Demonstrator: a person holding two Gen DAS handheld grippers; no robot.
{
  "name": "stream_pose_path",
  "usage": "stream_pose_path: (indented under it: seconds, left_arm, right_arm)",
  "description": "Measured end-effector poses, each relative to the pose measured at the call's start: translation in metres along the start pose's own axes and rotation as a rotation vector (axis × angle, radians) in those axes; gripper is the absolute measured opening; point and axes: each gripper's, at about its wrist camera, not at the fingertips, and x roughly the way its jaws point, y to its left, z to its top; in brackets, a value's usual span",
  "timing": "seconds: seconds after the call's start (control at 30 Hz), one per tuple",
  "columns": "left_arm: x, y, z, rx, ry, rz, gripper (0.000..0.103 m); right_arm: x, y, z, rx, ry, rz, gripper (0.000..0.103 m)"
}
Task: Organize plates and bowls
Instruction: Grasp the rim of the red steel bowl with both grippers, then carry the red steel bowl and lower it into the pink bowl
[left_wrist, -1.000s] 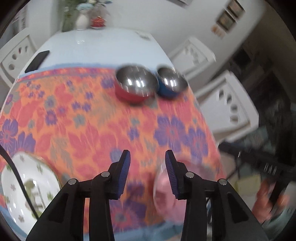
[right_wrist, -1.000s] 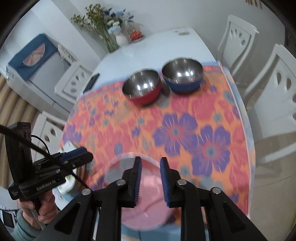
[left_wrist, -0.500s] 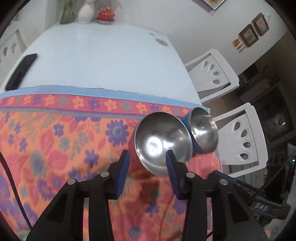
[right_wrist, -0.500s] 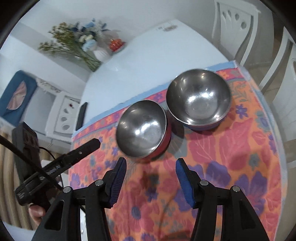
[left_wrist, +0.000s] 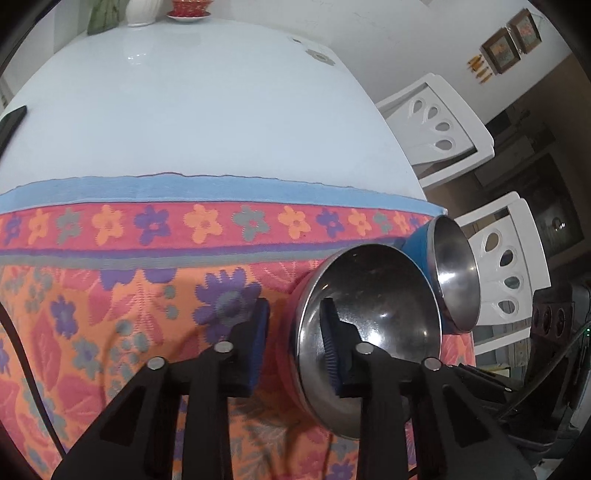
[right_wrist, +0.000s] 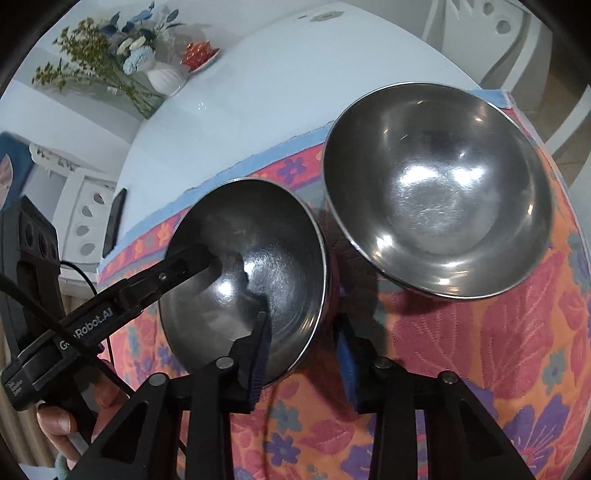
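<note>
Both our grippers have dropped from the pink plate to the red bowl (right_wrist: 243, 273) on the worktop. Left gripper (left_wrist: 291, 347) has just closed, fingers clamping its left rim; right gripper (right_wrist: 303, 354), also closing, straddles the near rim, contact unclear.

White chairs (left_wrist: 436, 125) stand beside the white table (left_wrist: 192, 110) below framed pictures (left_wrist: 511, 46) on the wall.
</note>
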Motion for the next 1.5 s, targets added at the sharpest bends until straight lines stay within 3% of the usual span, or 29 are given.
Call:
stream_pose_path:
  seconds: [0.37,0.67,1.07,1.37,1.5]
  left_arm:
    - [-0.010,-0.005,-0.002,0.018,-0.022,0.011,0.019]
    - [-0.061,-0.023,-0.022,0.026,-0.081,0.007,0.019]
    - [-0.135,-0.074,-0.102,0.060,-0.119,-0.019,0.019]
    - [-0.155,-0.120,-0.178,0.160,-0.079,-0.012,0.019]
    - [-0.145,-0.133,-0.214,0.209,-0.031,0.013,0.018]
  right_arm:
    - [0.000,0.004,-0.007,-0.023,0.000,-0.030,0.031]
    - [-0.040,0.018,-0.027,-0.037,-0.034,-0.009,0.031]
    - [-0.132,0.030,-0.097,-0.087,-0.078,-0.046,0.031]
    - [-0.174,0.007,-0.171,-0.094,-0.064,-0.083,0.031]
    - [-0.178,-0.004,-0.208,-0.105,-0.039,-0.132,0.031]
